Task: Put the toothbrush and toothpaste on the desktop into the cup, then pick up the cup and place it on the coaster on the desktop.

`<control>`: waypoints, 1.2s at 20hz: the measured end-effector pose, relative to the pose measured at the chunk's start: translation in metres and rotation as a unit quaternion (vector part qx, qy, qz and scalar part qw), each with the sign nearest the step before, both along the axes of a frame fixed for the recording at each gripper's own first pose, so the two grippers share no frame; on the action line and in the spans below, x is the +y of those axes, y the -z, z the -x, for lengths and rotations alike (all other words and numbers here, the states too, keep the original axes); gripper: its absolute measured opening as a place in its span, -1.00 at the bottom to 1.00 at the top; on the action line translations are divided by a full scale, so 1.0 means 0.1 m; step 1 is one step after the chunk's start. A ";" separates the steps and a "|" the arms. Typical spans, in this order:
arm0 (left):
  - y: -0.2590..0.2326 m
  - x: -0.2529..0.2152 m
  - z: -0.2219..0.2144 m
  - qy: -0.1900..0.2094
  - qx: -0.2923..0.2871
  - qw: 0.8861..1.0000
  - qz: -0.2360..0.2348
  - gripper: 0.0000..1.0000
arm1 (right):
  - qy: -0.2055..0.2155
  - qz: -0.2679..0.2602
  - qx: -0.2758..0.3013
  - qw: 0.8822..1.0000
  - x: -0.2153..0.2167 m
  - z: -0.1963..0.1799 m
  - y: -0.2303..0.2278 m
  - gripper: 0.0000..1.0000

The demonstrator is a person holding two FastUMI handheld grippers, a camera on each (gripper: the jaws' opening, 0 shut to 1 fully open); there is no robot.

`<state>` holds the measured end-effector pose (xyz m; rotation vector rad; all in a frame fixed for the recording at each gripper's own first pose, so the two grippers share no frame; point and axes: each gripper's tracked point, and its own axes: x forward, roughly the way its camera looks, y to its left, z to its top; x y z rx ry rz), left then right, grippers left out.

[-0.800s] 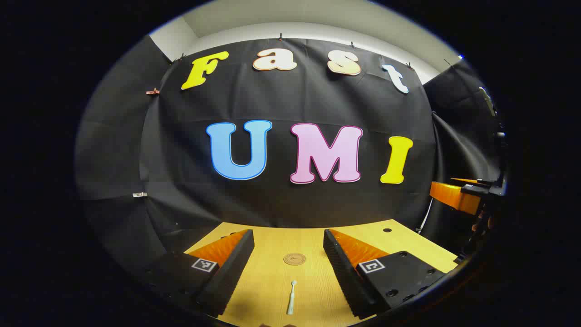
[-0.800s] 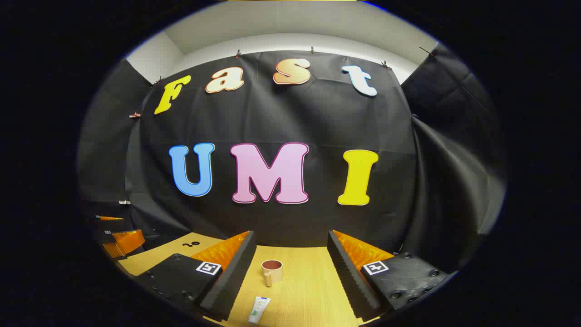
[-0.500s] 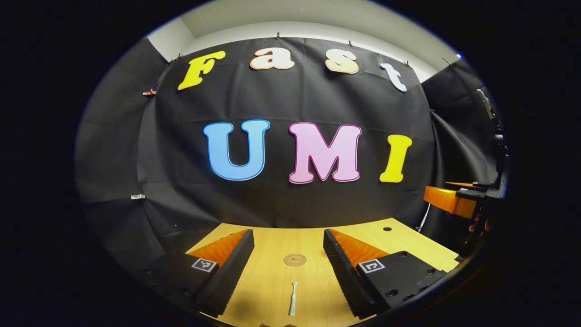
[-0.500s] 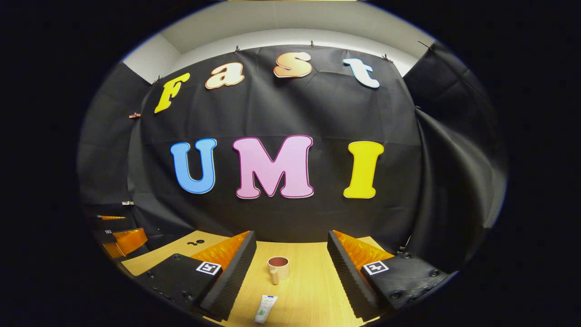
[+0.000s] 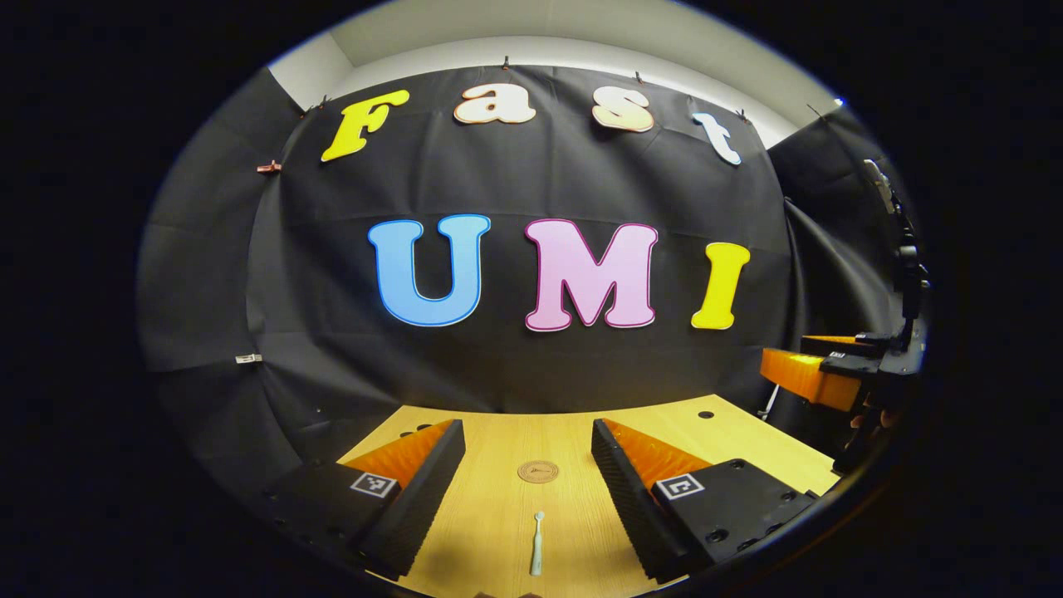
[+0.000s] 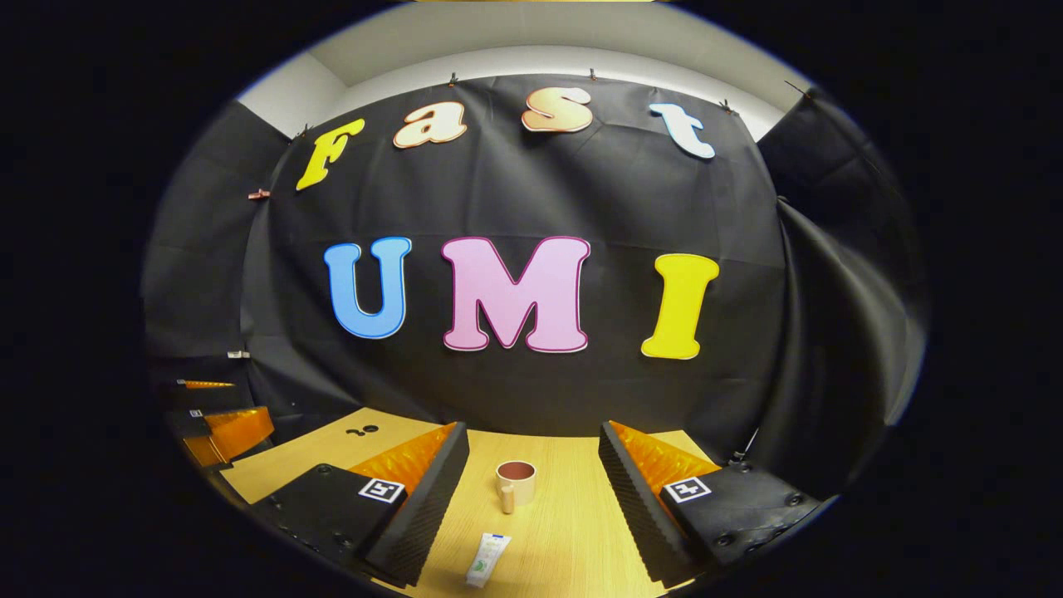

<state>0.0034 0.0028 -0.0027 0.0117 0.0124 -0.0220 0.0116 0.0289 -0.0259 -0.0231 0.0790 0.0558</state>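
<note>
Low in the left gripper view, the toothbrush (image 5: pixel 536 544) lies flat on the bench (image 5: pixel 490 515) between the wide-open, empty left tongs (image 5: pixel 526 465), looking light, stiff and thin, probably best pinched mid-handle; the right tongs (image 6: pixel 533 465) gape wide too.

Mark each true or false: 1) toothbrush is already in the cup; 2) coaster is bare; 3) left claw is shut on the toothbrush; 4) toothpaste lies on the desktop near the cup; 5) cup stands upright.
1) False. The toothbrush lies flat on the desktop.
2) True. Nothing sits on the coaster.
3) False. The left claw is open, its fingers wide of the toothbrush.
4) True. The toothpaste lies on the wood, nearer the camera than the cup, between the open right claw fingers.
5) True. Its open mouth faces up.
</note>
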 end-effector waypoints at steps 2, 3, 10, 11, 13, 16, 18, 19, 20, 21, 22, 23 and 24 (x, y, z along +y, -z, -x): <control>0.03 -0.01 0.00 0.000 0.001 1.000 0.000 0.95 | -0.003 -0.002 0.006 1.000 0.01 -0.02 0.04 0.94; 0.03 0.00 0.00 -0.002 0.002 1.000 -0.001 0.95 | -0.004 -0.003 0.007 1.000 0.02 -0.03 0.04 0.94; 0.10 0.00 0.02 -0.012 0.009 1.000 0.005 0.95 | -0.038 0.005 0.030 0.999 0.20 -0.32 0.13 0.94; 0.09 0.00 0.03 -0.014 0.008 1.000 0.008 0.95 | -0.043 0.009 0.035 0.998 0.23 -0.36 0.17 0.94; 0.12 0.00 0.05 -0.018 0.009 1.000 0.011 0.95 | -0.053 0.014 0.049 0.997 0.29 -0.46 0.25 0.94; 0.20 0.01 0.11 -0.025 0.017 0.999 0.027 0.95 | -0.059 0.017 0.085 0.994 0.37 -0.59 0.47 0.94; 0.28 0.02 0.13 -0.030 0.024 0.999 0.032 0.95 | -0.070 0.009 0.111 0.991 0.49 -0.67 0.63 0.94; 0.31 0.04 0.15 -0.035 0.029 0.998 0.033 0.95 | -0.075 0.006 0.124 0.989 0.53 -0.69 0.73 0.94; 0.34 0.06 0.17 -0.039 0.032 0.998 0.033 0.95 | -0.081 0.005 0.134 0.988 0.57 -0.71 0.80 0.95; 0.35 0.08 0.17 -0.044 0.035 0.998 0.034 0.95 | -0.085 0.008 0.146 0.986 0.60 -0.74 0.91 0.94; 0.38 0.12 0.18 -0.049 0.037 0.998 0.035 0.95 | -0.089 0.010 0.163 0.982 0.63 -0.76 1.04 0.94; 0.40 0.16 0.19 -0.055 0.040 0.997 0.035 0.95 | -0.092 0.011 0.182 0.979 0.65 -0.76 1.19 0.95; 0.42 0.19 0.19 -0.062 0.043 0.997 0.036 0.95 | -0.094 0.006 0.204 0.974 0.67 -0.76 1.34 0.94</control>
